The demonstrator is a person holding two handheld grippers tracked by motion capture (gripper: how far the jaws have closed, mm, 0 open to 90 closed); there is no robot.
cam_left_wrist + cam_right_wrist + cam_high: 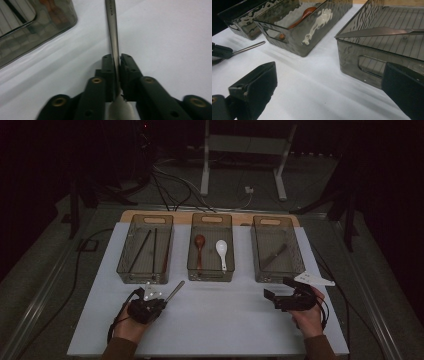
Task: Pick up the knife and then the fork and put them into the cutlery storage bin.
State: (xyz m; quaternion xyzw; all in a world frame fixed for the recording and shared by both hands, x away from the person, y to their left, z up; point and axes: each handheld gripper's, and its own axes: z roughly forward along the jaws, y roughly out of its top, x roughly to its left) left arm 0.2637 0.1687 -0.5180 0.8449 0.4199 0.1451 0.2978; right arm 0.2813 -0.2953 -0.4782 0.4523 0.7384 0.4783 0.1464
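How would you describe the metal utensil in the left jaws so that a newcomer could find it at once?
Start at the white table and its three smoky bins; below the left bin, the left gripper is shut on a slim metal utensil. Its handle slants up toward the middle bin. It alone lies outside the bins, unlike the wooden spoon and white spoon.

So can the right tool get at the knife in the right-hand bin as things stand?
Probably yes. The right tool is open and holds nothing, just in front of the right bin, which has no lid. The knife lies alone in it, propped on the rim, with nothing across the way.
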